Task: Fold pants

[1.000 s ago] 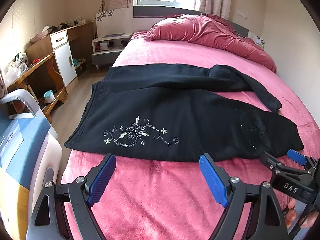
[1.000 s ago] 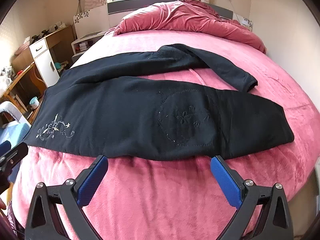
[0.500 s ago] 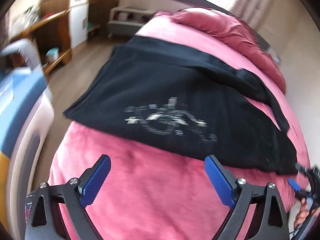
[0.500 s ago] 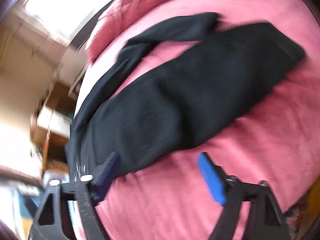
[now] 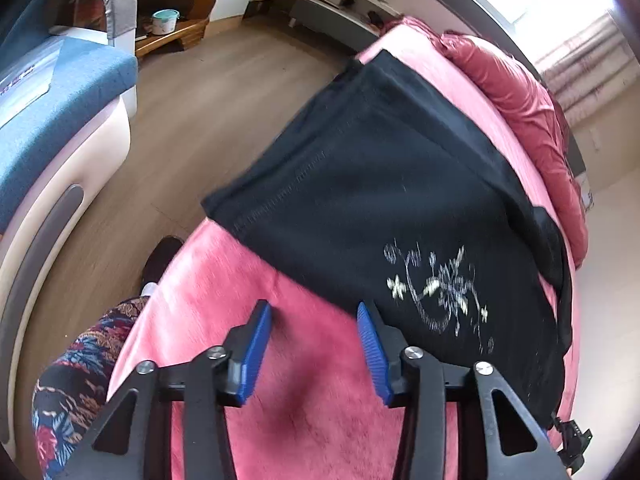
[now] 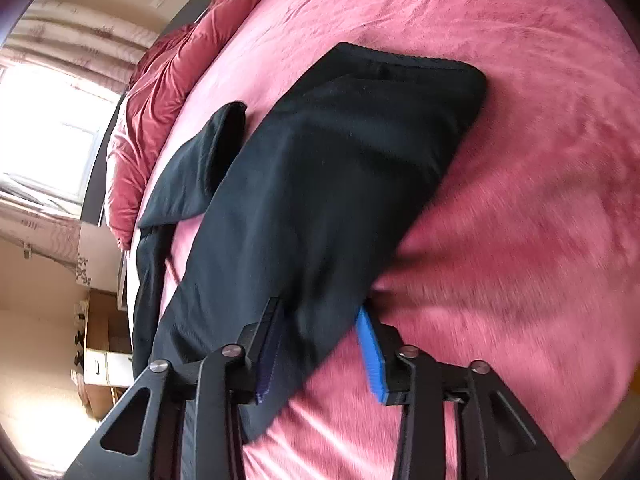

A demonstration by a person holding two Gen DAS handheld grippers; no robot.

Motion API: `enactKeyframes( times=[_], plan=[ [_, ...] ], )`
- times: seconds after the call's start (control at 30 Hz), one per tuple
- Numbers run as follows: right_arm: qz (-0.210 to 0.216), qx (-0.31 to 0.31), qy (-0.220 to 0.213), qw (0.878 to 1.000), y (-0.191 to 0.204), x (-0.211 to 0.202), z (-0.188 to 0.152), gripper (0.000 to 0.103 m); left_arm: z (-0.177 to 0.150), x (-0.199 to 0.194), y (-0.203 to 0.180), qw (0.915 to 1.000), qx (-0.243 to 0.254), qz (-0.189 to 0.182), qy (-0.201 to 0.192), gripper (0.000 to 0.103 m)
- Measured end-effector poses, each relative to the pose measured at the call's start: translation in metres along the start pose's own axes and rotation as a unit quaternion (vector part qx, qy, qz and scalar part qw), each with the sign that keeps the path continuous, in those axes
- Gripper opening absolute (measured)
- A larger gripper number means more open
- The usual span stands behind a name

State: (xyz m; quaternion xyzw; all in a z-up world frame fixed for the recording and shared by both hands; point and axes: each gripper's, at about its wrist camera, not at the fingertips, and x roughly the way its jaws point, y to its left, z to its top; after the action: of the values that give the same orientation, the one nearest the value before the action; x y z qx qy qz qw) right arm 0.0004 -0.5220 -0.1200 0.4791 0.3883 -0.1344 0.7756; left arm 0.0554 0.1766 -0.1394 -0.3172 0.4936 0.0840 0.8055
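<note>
Now both tongs are down at the near edge of the black pants (image 5: 392, 200), which lie spread across the pink bed (image 5: 224, 304); a second ago both hung back above bare blanket, jaws spread wide and level.

Left tongs (image 5: 314, 316): rolled over and moved toward the waist end. The jaws are narrower than before but not closed, and they hold nothing. The right-hand pad sits just at the hem of the waist panel, near the white floral embroidery (image 5: 440, 288); the other pad is over pink blanket. No cloth lies between them.

Right tongs (image 6: 320, 316): also rolled, and advanced onto the near leg (image 6: 336, 184). The jaws have drawn in, and a ridge of black fabric now stands between the pads. Whether they are fully clamped cannot be told; the view is motion-blurred and the cloth hides the contact faces.

Garment: the near leg lies flat with its cuff toward the far side of the bed; the other leg (image 6: 200, 168) lies apart from it, beyond a strip of pink blanket, its end turned over. No fold is made yet.

Judgement: the approach is finished and the grasp has begun, right side leading. The left tongs need to advance over the edge before closing, or the lift will be one-sided and drag the cloth askew.
</note>
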Motion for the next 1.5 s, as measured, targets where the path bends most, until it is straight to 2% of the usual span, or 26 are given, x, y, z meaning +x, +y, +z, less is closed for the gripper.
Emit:
enactKeyframes(
  times=[0.17, 0.3, 0.4, 0.47, 0.53, 0.63, 0.73, 0.87, 0.97, 1.1, 1.4, 1.5],
  plan=[
    [-0.015, -0.015, -0.004, 1.0, 0.004, 0.014, 0.004, 0.034, 0.015, 0.002, 0.008, 0.9998, -0.017, -0.005, -0.002, 0.036],
    [-0.037, -0.04, -0.005, 0.998, 0.006, 0.017, 0.007, 0.021, 0.024, 0.011, 0.008, 0.9996, -0.027, -0.003, 0.0, 0.034],
    [-0.046, -0.049, -0.001, 0.998, 0.009, 0.017, 0.009, 0.016, 0.029, 0.018, 0.005, 0.9994, -0.034, 0.002, 0.001, 0.026],
    [-0.052, -0.057, -0.001, 0.997, 0.012, 0.015, 0.012, 0.013, 0.032, 0.017, 0.004, 0.9995, -0.028, 0.011, -0.006, 0.012],
    [-0.058, -0.067, -0.003, 0.996, 0.016, 0.011, 0.013, 0.01, 0.033, 0.012, 0.001, 0.9996, -0.023, 0.009, -0.016, 0.007],
    [-0.06, -0.085, -0.016, 0.994, 0.026, 0.0, 0.017, 0.009, 0.034, -0.003, -0.007, 0.9993, -0.004, 0.008, -0.036, 0.006],
    [-0.056, -0.1, -0.032, 0.993, 0.036, -0.018, 0.022, 0.009, 0.034, -0.029, -0.012, 0.9981, 0.003, -0.01, -0.06, 0.006],
    [-0.046, -0.119, -0.053, 0.99, 0.045, -0.044, 0.025, 0.008, 0.025, -0.059, -0.011, 0.9965, 0.008, -0.033, -0.076, 0.006],
    [-0.048, -0.124, -0.06, 0.989, 0.04, -0.06, 0.02, 0.008, 0.013, -0.078, -0.009, 0.9958, 0.017, -0.035, -0.082, 0.006],
    [-0.055, -0.12, -0.054, 0.99, 0.019, -0.072, 0.011, 0.008, -0.013, -0.09, 0.006, 0.9974, 0.023, -0.026, -0.064, 0.006],
    [-0.108, -0.09, -0.024, 0.99, -0.045, -0.082, -0.013, 0.008, -0.055, -0.083, 0.042, 0.9998, 0.015, 0.014, -0.002, 0.006],
    [-0.12, -0.087, -0.016, 0.989, -0.052, -0.076, -0.014, 0.009, -0.059, -0.075, 0.04, 0.9989, 0.02, 0.037, 0.017, 0.014]
  ],
)
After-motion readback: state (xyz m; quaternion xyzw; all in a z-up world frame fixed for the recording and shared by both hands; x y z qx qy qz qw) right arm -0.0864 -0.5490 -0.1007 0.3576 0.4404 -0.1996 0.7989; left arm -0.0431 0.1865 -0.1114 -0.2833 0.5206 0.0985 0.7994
